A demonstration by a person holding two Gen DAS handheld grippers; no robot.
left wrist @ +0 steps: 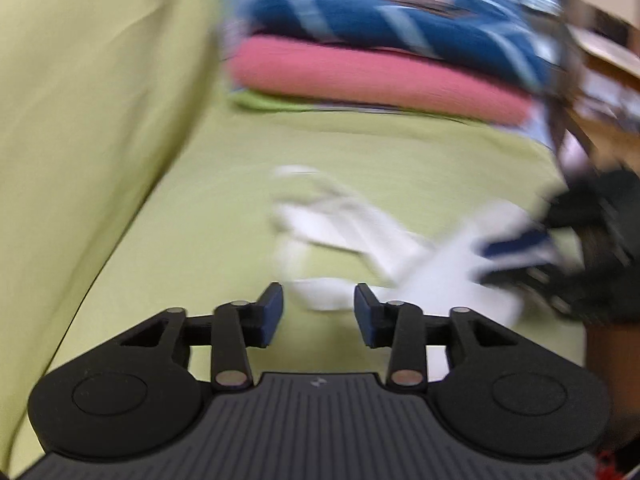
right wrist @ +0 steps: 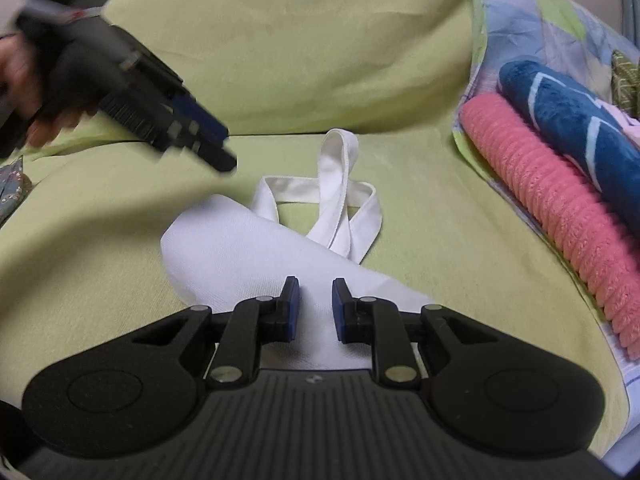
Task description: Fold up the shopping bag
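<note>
White canvas shopping bag (right wrist: 256, 256) lies on green sofa seat (right wrist: 440, 240), folded narrow I judge; handles (right wrist: 340, 200) loose at 12 o'clock. Left tongs (left wrist: 319, 314), right tongs (right wrist: 316, 310) both gape, empty. Handles not yet tucked.

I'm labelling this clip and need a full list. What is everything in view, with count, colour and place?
bag: one, white, on the seat, handles toward the backrest
sofa cover: one, yellow-green, seat and backrest
pink blanket: one, stacked at the sofa's end
blue blanket: one, pale stripes, on the pink one
patterned sheet: one, pale blue and green, behind the stack
hand: one, holding the left gripper
left gripper: open, empty
right gripper: open, over the bag
</note>
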